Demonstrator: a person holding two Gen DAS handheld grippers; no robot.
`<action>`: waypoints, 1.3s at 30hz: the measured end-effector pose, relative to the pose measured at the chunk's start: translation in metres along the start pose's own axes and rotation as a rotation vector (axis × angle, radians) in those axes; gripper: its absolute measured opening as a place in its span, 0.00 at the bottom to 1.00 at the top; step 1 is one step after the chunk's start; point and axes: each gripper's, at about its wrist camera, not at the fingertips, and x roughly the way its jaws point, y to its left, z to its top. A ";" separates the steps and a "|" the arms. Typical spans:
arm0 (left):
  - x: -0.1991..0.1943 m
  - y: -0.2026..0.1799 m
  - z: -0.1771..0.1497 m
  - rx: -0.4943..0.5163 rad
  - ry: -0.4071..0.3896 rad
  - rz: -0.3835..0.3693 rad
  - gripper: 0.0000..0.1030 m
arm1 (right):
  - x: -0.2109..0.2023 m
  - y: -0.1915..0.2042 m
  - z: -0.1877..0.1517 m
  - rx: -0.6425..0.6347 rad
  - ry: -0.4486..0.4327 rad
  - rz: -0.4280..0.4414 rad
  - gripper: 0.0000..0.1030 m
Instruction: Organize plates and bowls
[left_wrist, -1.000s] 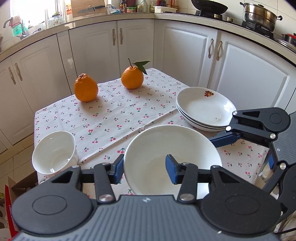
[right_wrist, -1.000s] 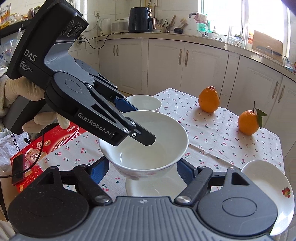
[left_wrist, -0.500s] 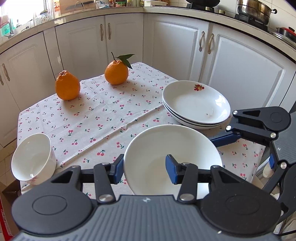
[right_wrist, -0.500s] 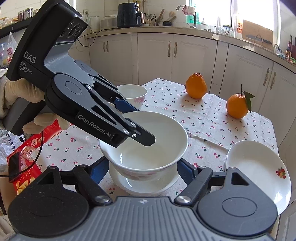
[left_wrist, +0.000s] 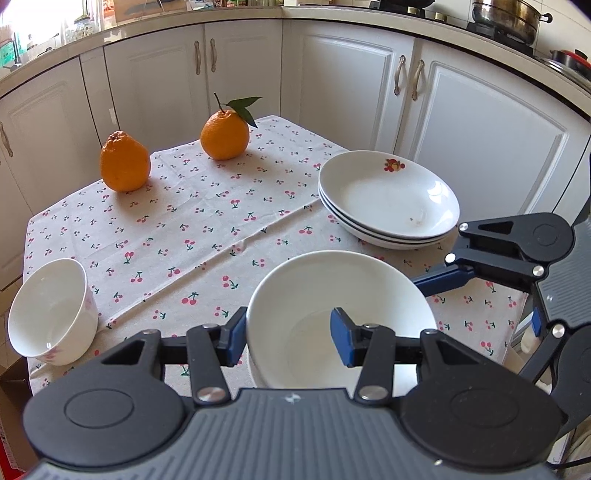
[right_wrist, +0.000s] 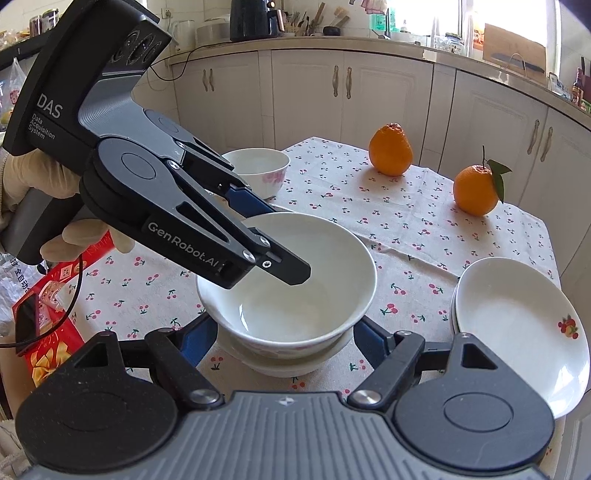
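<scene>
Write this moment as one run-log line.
left tongs: shut on bowl rim | right tongs: around lower bowl, grip unclear | plates: stacked

Black left gripper (right_wrist: 275, 236) marked "GenRobot.AI", blue fingers (right_wrist: 245, 201), silver screws, pale glove (right_wrist: 22, 177).

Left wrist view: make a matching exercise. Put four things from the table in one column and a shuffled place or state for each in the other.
Things:
1. large bowl
2. small bowl
3. plates
4. rounder orange

Places or states:
A. stacked, fruit motif on the top rim
B. green leaves on its stem
C. rim clamped in the left claw
D. standing alone near the tablecloth edge

Pairs: 1-C, 2-D, 3-A, 4-B
</scene>
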 end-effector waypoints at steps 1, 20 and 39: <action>0.000 0.000 -0.001 0.000 0.002 0.000 0.45 | 0.000 0.000 0.000 0.000 0.002 0.001 0.82; 0.006 0.003 -0.007 -0.019 0.001 -0.001 0.46 | 0.007 0.002 -0.002 -0.016 0.020 -0.007 0.84; -0.043 0.025 -0.028 -0.070 -0.133 0.072 0.92 | -0.007 0.017 0.016 -0.078 -0.039 0.022 1.00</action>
